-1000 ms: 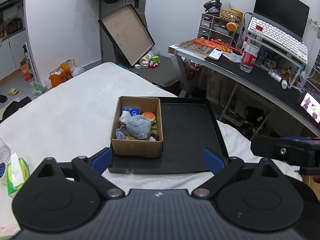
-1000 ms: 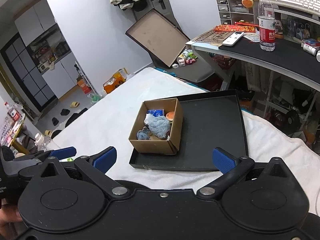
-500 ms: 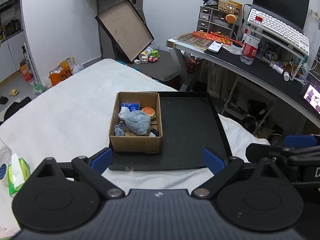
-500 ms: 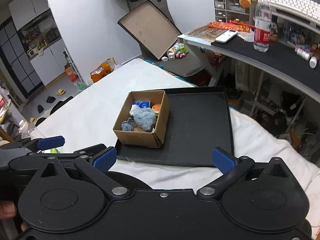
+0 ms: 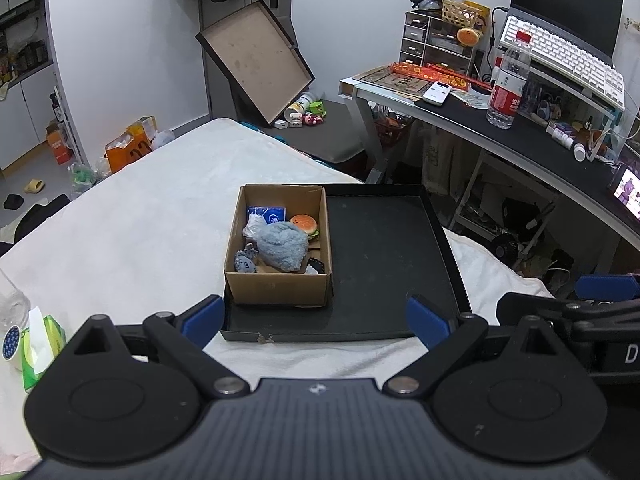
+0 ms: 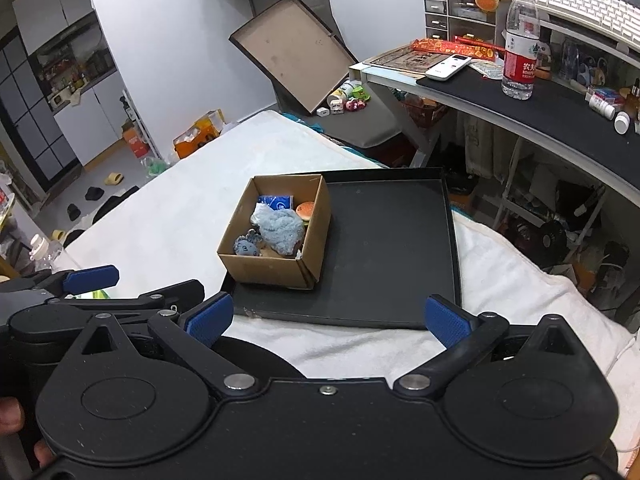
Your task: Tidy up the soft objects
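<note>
From my left wrist, my left fingers [image 5: 312, 314] stand wide apart with nothing between them, held back from the tray [image 5: 384, 248]. The box [image 5: 278, 256] sits in the tray's left part, and the soft things all lie inside it: a grey plush [image 5: 282, 246] in the middle, a burger toy [image 5: 305, 224] behind it, a small blue toy [image 5: 245, 261] at the front left, a blue packet [image 5: 266, 214] at the back and a crumpled white bag [image 5: 253, 227] beside it. The rest of the tray is bare. I judge that this fits either end of the job: the soft things gathered into the box as wanted, or the box waiting to be unpacked onto the tray. I cannot settle which from here. The tray lies on a bed [image 5: 132, 216] covered in white cloth. A tissue pack [image 5: 42, 340] is at my near left. Behind the bed a flat lid [image 5: 256, 56] leans on the wall.

From my right wrist, my right fingers [image 6: 326, 318] are likewise spread and empty, short of the tray's near rim. The box shows the same contents, none spilled onto the tray or bed. To the right runs a dark worktop [image 6: 556, 112] with a bottle [image 6: 520, 36], a remote [image 6: 448, 66] and a keyboard [image 6: 584, 4]. Slippers [image 6: 114, 179] and bags litter the floor at the left, near a doorway.
</note>
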Action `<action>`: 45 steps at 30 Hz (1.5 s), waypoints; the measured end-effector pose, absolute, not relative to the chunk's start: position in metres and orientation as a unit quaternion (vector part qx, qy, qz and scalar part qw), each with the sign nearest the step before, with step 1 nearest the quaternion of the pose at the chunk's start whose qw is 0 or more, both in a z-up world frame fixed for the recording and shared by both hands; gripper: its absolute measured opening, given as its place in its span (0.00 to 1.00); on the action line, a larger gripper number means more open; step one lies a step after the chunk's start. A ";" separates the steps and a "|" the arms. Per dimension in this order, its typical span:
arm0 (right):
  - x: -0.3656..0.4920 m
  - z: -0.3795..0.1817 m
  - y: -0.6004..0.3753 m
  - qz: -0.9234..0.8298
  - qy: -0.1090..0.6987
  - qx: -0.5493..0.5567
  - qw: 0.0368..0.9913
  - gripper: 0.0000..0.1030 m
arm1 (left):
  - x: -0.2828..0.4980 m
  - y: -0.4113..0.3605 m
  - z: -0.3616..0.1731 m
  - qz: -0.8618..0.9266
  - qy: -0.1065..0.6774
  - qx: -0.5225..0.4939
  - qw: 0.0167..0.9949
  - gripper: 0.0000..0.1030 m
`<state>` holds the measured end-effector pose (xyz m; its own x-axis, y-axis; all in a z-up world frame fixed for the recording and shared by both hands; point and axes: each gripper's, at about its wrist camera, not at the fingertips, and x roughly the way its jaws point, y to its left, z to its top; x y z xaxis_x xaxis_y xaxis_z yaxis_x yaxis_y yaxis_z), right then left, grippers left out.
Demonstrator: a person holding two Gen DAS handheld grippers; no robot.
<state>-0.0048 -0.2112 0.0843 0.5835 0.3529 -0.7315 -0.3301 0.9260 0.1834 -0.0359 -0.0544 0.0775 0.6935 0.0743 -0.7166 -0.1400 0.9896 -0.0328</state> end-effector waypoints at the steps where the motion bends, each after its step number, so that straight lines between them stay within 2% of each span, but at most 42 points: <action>1: -0.004 0.084 -0.211 0.192 0.414 0.015 0.890 1.00 | -0.036 -0.054 0.078 0.058 0.387 -0.042 0.919 0.94; 45: 0.000 0.078 -0.223 0.201 0.428 0.042 0.880 1.00 | -0.039 -0.047 0.079 0.053 0.392 -0.044 0.917 0.94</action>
